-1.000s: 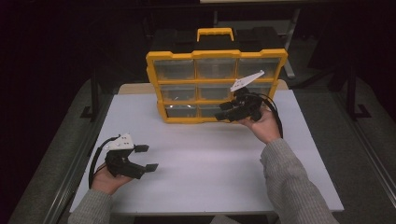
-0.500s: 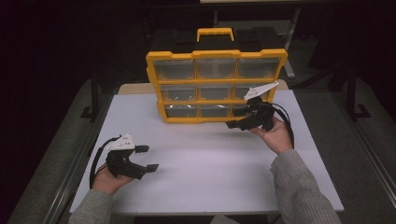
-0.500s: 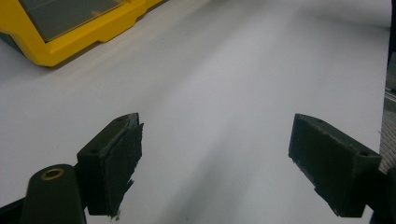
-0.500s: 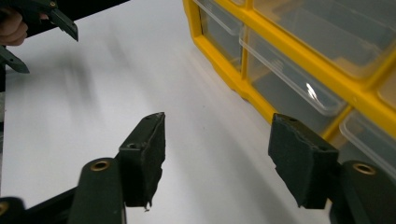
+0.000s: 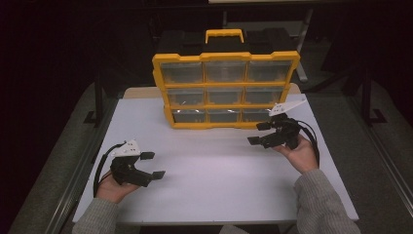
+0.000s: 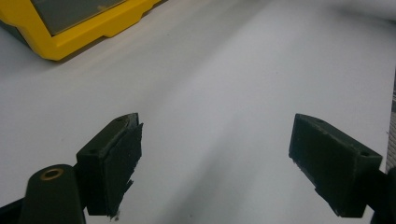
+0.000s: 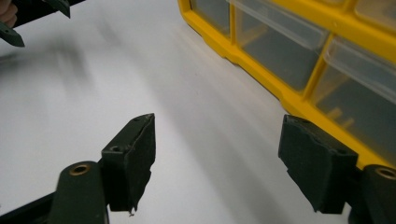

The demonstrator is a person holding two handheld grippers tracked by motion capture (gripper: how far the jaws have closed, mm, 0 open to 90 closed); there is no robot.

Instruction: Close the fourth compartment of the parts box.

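Observation:
A yellow organizer case (image 5: 225, 90) with clear drawers and a top handle stands upright at the back of the white table (image 5: 214, 170). My right gripper (image 5: 259, 133) hovers just in front of the case's lower right corner, open, and nothing lies between its jaws, which have just been opening. In the right gripper view the case's drawers (image 7: 299, 51) run past the right jaw, and my right gripper (image 7: 217, 163) points along the tabletop. My left gripper (image 5: 153, 165) rests open near the table's front left, empty. The left gripper view has my left gripper (image 6: 217, 163) over bare table, the case's corner (image 6: 79, 28) far off.
Cables trail from both grippers over the person's hands. A wooden board edge (image 5: 141, 91) pokes out behind the case. Dark floor and table legs surround the table. The other hand's gripper (image 7: 28, 14) sits at the top left of the right gripper view.
My right gripper has drawn away from the case's lower drawers, moving right and down toward the table, with its jaws wider apart. The left gripper has stayed put.

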